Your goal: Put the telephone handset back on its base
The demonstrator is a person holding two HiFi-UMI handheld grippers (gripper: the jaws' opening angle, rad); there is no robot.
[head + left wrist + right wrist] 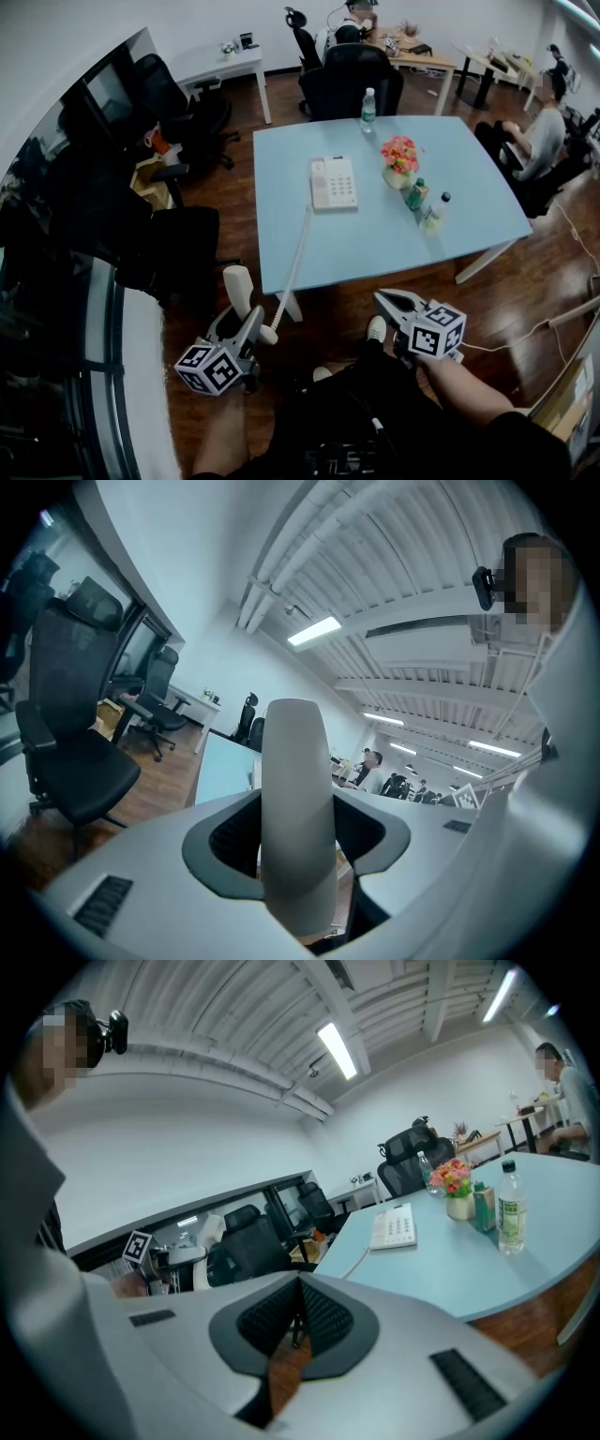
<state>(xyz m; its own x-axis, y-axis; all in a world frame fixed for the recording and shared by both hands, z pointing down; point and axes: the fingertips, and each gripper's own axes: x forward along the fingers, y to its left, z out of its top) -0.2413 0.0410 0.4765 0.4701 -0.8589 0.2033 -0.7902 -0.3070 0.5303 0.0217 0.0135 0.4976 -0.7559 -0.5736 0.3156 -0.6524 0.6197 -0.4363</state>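
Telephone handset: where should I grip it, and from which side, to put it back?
Probably the slim middle of the handset, jaws closing on its two long sides, as the left gripper holds it now. That leaves both ends free to seat on the base.

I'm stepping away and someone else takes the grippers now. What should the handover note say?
Left gripper: closed on the white plastic telephone handset, held low, off the table's near edge.
Right gripper: jaws together, empty, low beside the table.
White push-button telephone base: flat on the light blue table, with a white cord running from it to the handset.
Done: handset is in the grip.
Left: carry it over the base, seat it on the cradle, release.
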